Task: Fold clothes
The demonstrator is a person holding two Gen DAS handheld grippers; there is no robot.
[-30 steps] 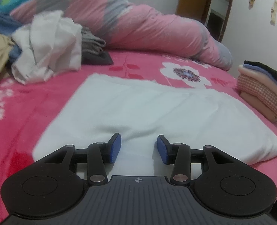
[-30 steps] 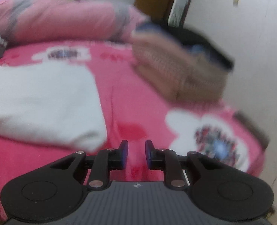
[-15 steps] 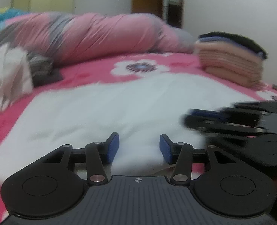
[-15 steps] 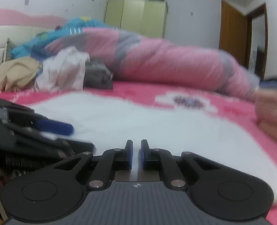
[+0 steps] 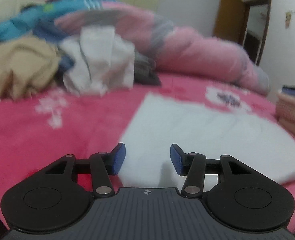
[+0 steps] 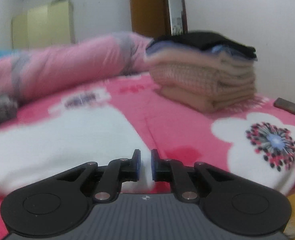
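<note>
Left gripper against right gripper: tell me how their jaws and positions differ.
The left gripper stands wide open over the near left edge of the flat white garment; the right gripper is nearly shut, with a narrow gap, at the garment's right corner. Neither plainly holds cloth. Both have blue pads.

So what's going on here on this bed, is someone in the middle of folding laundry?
Yes. A person holds two handheld grippers over a flat white garment spread on the pink flowered blanket. The left gripper is open at the garment's near left corner. The right gripper is nearly closed at its right edge, with white fabric between the pads; a firm pinch is unclear. A finished stack of folded beige and dark clothes sits to the right, an unfolded heap to the left.
</note>
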